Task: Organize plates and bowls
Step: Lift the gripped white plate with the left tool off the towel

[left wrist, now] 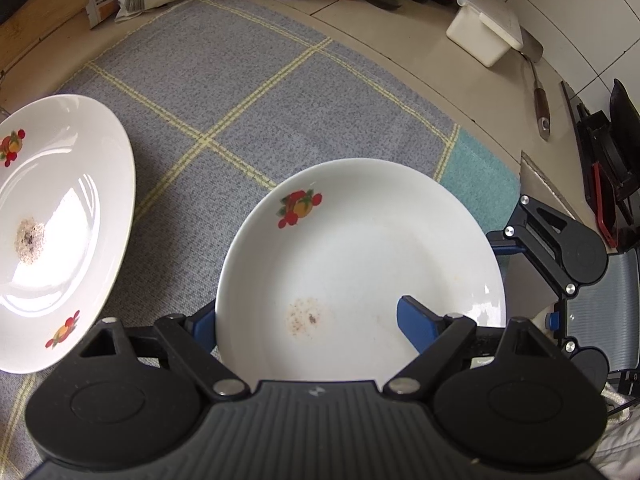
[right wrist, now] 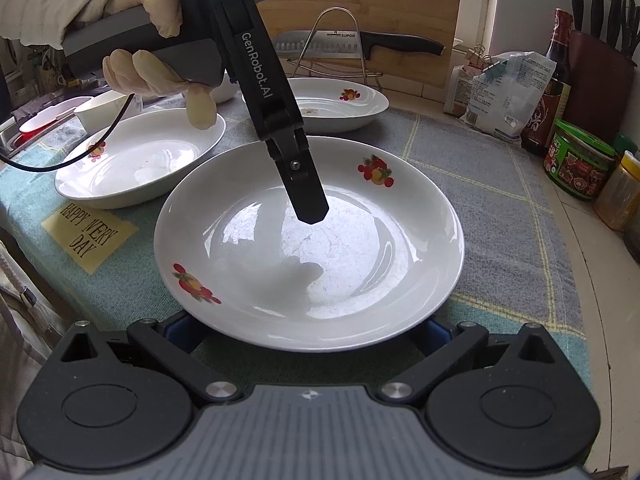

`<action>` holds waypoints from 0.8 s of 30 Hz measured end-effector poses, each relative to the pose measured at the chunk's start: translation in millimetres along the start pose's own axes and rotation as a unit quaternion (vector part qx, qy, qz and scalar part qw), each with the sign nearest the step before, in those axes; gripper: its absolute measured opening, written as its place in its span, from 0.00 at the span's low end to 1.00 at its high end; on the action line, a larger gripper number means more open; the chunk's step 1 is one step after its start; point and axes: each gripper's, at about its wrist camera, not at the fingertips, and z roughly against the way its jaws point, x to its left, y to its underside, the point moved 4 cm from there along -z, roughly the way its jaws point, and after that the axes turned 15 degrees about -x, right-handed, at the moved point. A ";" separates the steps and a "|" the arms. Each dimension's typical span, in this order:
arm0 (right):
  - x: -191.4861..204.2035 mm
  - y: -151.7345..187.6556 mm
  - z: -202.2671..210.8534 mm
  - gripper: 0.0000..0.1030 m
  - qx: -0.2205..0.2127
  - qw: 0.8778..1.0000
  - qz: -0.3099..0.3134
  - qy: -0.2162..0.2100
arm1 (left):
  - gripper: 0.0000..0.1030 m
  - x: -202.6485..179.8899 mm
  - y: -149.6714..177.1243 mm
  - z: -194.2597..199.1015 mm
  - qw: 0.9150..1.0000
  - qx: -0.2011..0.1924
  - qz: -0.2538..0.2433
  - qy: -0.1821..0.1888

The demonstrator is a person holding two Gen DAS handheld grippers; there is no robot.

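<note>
Your bench (right wrist: 576, 216) carries a grey checked cloth (right wrist: 480, 184). On the cloth you have three white plates (right wrist: 360, 208); jars (right wrist: 578, 170), bottles and bags (right wrist: 504, 96) line the bench's back edge.

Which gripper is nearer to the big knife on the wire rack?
Left. The left gripper straddles the middle plate's rim on the side facing the knife; the right gripper sits at the plate's opposite rim, farther from it.

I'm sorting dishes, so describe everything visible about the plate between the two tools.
The plate is white, glossy, ceramic-looking, shallow and round, with red-and-orange fruit prints on its rim and faint brown specks inside. It lies on the checked cloth. The left tool straddles its rim, open; the right tool flanks its near edge.
</note>
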 end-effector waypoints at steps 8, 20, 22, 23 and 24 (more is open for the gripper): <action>-6.9 -10.0 3.4 1.00 -0.004 1.000 -0.002 -0.002 | 0.85 -2.4 -13.6 6.9 1.000 -0.020 -0.001 -0.007; -37.2 -26.5 -0.4 1.00 -0.012 1.000 0.023 -0.001 | 0.85 -0.8 -48.6 -0.8 0.999 -0.045 0.001 -0.022; -43.6 -28.3 -2.1 1.00 -0.014 1.000 0.024 -0.001 | 0.85 0.9 -54.9 -4.1 0.998 -0.049 0.001 -0.025; -47.1 -29.1 -3.0 1.00 -0.014 1.000 0.024 -0.001 | 0.85 1.3 -57.6 -6.3 0.998 -0.050 0.001 -0.026; -49.6 -29.7 -3.8 1.00 -0.015 1.000 0.024 -0.001 | 0.85 1.7 -59.7 -8.3 0.998 -0.050 0.002 -0.027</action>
